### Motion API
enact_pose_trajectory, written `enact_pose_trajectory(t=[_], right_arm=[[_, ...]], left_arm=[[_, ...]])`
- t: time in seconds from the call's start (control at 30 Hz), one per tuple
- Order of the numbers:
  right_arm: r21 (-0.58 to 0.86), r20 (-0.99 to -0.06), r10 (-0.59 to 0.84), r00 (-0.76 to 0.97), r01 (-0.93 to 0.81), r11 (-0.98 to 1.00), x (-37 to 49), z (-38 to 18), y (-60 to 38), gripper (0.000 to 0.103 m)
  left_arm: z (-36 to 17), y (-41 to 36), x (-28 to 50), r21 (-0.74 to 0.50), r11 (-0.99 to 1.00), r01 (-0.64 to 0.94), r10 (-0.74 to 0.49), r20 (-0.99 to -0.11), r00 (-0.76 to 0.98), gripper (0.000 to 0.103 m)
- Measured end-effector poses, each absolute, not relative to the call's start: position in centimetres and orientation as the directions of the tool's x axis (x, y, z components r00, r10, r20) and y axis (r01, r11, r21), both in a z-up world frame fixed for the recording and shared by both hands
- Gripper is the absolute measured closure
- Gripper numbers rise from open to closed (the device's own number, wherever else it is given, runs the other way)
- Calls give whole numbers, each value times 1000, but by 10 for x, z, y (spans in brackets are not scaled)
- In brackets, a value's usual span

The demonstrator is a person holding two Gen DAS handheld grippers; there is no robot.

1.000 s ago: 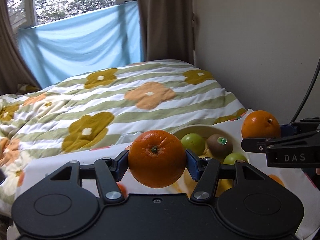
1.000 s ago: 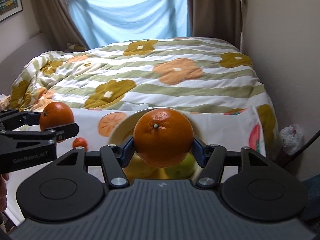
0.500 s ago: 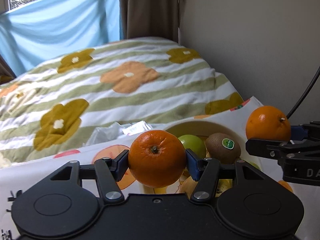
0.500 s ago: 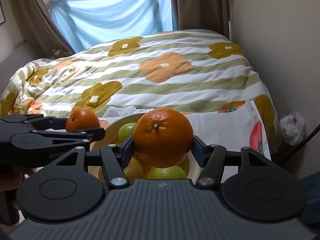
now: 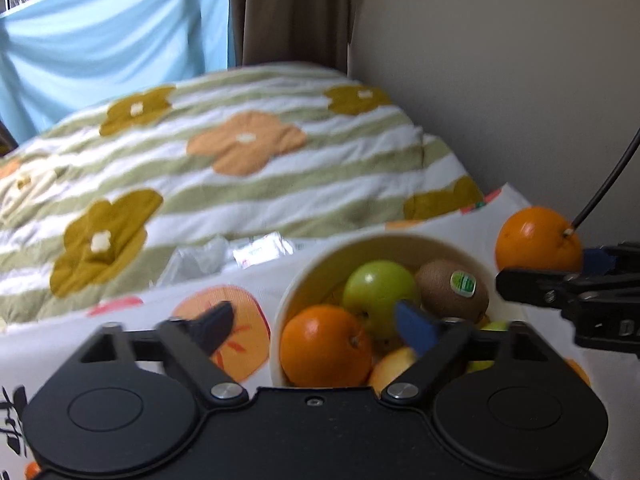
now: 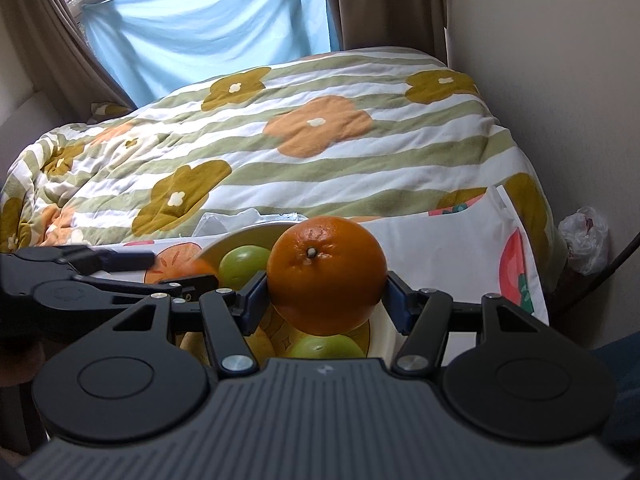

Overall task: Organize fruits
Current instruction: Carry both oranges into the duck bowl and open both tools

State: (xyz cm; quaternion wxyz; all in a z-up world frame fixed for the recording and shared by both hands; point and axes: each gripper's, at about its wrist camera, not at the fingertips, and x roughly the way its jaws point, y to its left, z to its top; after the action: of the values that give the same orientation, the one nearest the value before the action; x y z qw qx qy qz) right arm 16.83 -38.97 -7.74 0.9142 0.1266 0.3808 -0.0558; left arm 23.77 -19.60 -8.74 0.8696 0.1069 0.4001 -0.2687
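A cream bowl (image 5: 384,242) holds a green apple (image 5: 378,292), a kiwi (image 5: 452,290) with a sticker, other fruit and an orange (image 5: 326,346) at its near left. My left gripper (image 5: 316,328) is open above the bowl's near edge, its jaws spread either side of that orange. My right gripper (image 6: 326,300) is shut on a second orange (image 6: 326,274) and holds it above the bowl (image 6: 240,240). That orange also shows at the right of the left wrist view (image 5: 538,240). The left gripper shows at the left of the right wrist view (image 6: 120,268).
The bowl stands on a white fruit-print cloth (image 5: 120,320). Behind it is a bed with a striped flower quilt (image 5: 240,152). A wall (image 5: 500,80) runs along the right. A plastic bag (image 6: 584,240) lies by the wall. Clear wrappers (image 5: 240,252) lie behind the bowl.
My left gripper has opened and let go of its orange, which now lies in the bowl. Both grippers have moved closer over the bowl. The right gripper still holds its orange.
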Motion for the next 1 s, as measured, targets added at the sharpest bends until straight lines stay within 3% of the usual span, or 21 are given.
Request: enact_pose_trajectory(t=[0.87,0.93,0.97,1.0], right_arm=[[184,-737,84,670,80,980,203,-104,-363,26],[168,-721,65,690,83,982,201,-102,-363,13],[154,-708,48,705,87,984,199,-100,-363,0],[140,-692,31,722,92,986,197,-98,-362,0]], left_arm=[[-72,-162,199,113,850,514,-269,-746,609,9],[-74,-161,197,120,850,513,-262,-748,609,9],[-75,-161,196,123,850,512,-260,-748,610,9],[-76,-162,196,125,850,512,-258,-749,611,9]])
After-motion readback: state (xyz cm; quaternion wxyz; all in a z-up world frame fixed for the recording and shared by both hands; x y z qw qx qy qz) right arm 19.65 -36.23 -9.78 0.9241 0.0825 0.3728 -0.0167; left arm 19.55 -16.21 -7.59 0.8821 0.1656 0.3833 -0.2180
